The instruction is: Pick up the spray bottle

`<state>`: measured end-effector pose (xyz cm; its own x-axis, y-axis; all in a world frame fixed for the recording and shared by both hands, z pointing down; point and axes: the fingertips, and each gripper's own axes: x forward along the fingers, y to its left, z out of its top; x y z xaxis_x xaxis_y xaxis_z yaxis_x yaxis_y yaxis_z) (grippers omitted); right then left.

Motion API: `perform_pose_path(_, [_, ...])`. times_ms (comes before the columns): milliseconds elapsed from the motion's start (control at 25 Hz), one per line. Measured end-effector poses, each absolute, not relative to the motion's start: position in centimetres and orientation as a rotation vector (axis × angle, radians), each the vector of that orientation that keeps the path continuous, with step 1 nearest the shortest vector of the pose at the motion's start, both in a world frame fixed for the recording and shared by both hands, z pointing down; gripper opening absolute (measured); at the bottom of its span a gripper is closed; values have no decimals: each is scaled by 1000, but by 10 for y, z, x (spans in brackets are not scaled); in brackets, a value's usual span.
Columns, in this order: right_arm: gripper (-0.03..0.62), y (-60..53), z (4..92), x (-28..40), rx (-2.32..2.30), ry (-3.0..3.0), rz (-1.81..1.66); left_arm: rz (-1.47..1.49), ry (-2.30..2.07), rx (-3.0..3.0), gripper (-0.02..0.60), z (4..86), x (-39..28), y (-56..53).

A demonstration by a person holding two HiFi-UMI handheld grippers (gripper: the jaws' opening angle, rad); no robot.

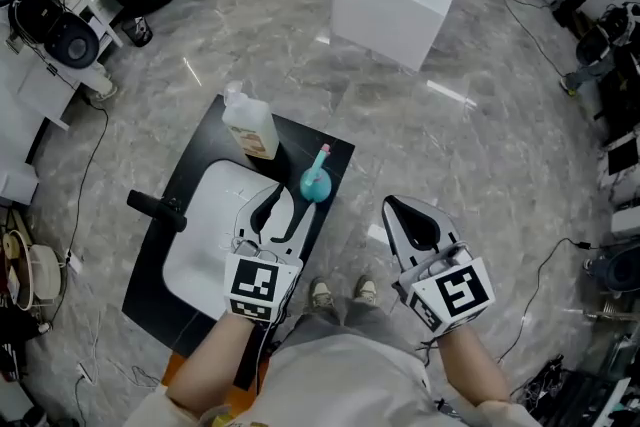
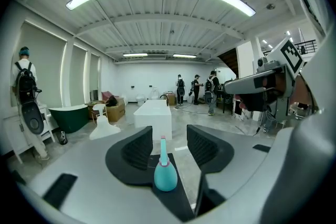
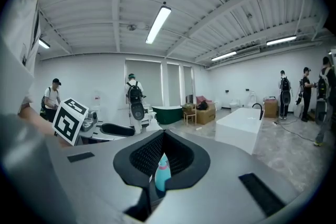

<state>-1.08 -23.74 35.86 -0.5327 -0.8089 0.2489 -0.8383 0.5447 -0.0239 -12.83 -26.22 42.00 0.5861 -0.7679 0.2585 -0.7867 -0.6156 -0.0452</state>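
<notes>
My left claw (image 1: 280,208) is hovering spread wide over the white sink (image 1: 200,235). The spray bottle (image 1: 315,180), with its round teal belly, pink collar and skinny neck, is standing upright just ahead on the black counter (image 1: 328,155). My right claw (image 1: 398,211) is sitting pressed together, empty, off to the side.

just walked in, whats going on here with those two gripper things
A person holds a gripper in each hand by a black counter with a white sink. The left gripper, jaws apart, points at the teal spray bottle standing on the counter; the bottle is just ahead of the jaws, not gripped yet. The right gripper is shut and empty, off to the side over the floor.
</notes>
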Motion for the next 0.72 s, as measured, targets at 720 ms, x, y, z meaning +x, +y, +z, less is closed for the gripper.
perform_pose_path(720, [28,-279,456,13,1229,-2513,375,572,-1357,2565,255,533,-99,-313])
